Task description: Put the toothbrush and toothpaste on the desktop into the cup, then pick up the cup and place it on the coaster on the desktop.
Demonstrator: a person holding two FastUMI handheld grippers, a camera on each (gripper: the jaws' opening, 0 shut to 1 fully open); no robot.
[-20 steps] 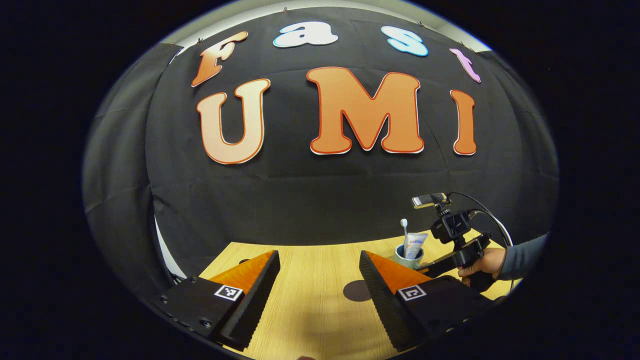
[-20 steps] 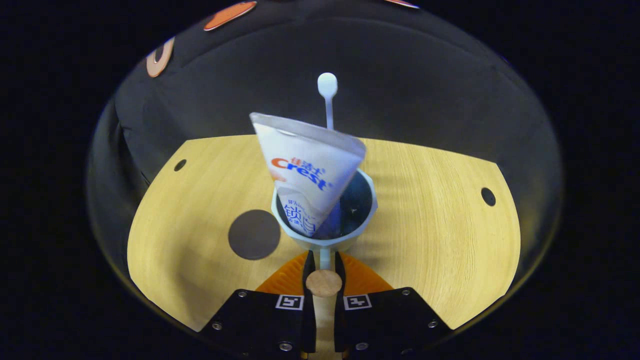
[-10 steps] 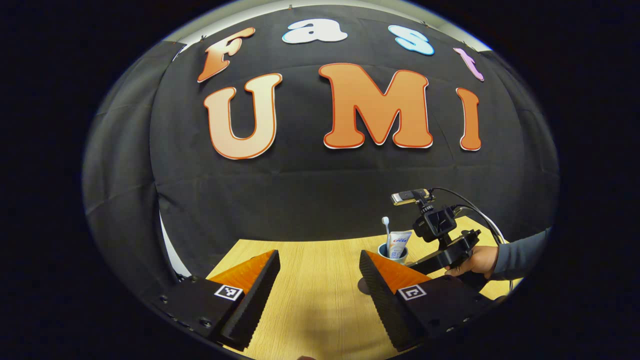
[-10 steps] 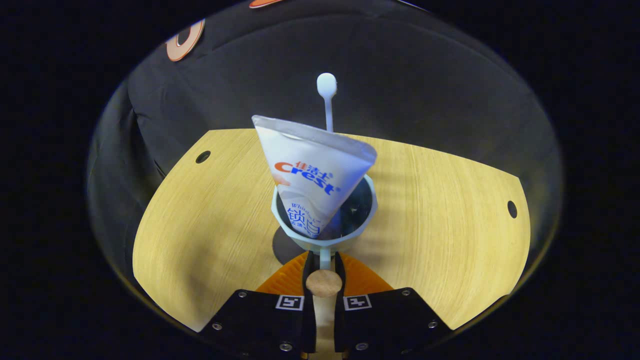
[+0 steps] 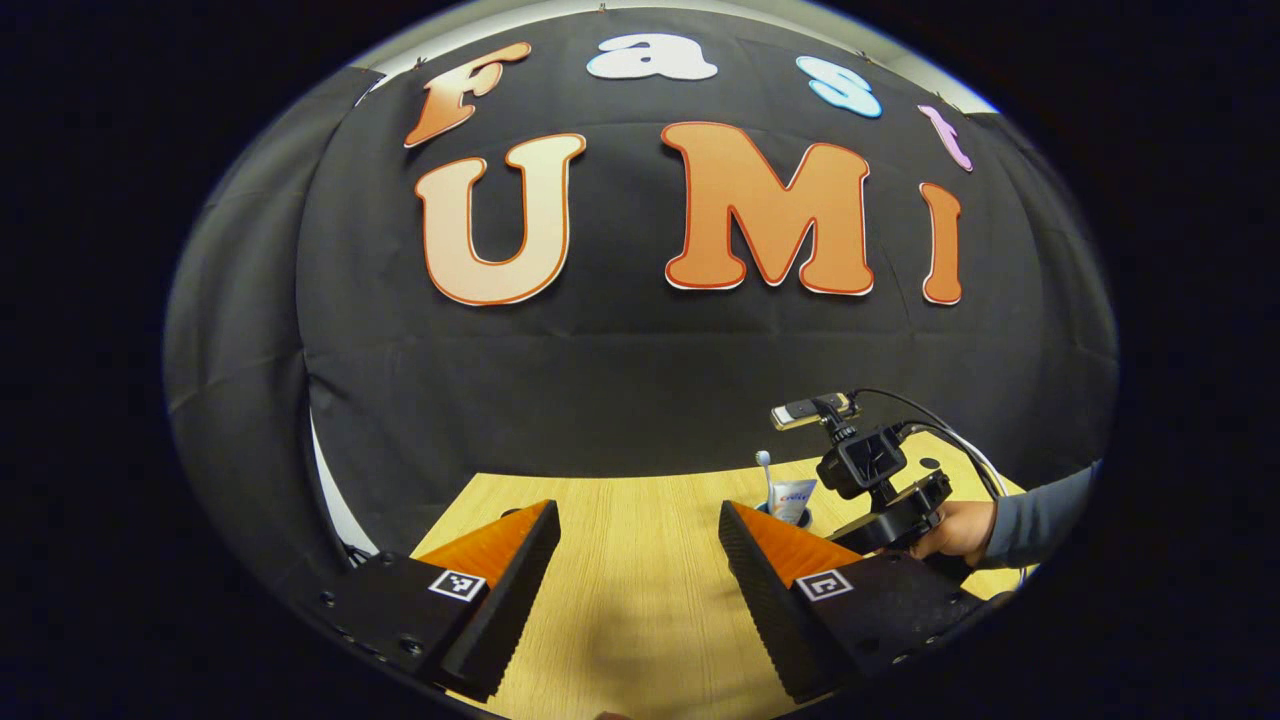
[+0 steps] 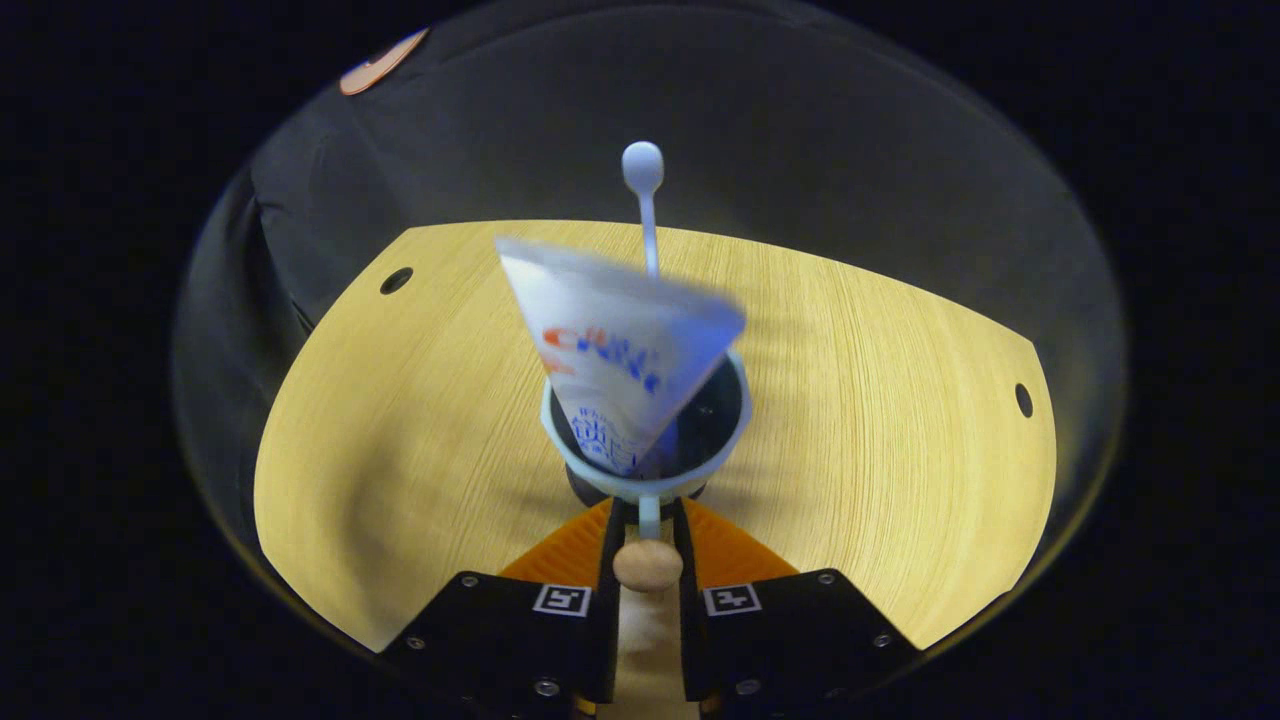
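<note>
Gripping the cup [image 6: 645, 455] by its handle, right tool [image 6: 647, 520] holds it directly over the coaster [image 6: 583, 488] mid-bench, toothbrush [image 6: 643, 195] and toothpaste [image 6: 615, 350] upright inside; left tool [image 5: 635, 560] open, idle.

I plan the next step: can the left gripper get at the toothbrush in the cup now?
Probably yes. The left gripper is open, with bare table toward the cup; the toothbrush sticks up free, but the right gripper holds the handle.

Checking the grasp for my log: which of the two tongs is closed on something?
The right tongs, shut on the handle of the cup that holds the toothpaste and toothbrush. The left tongs gape wide over bare desktop.
</note>
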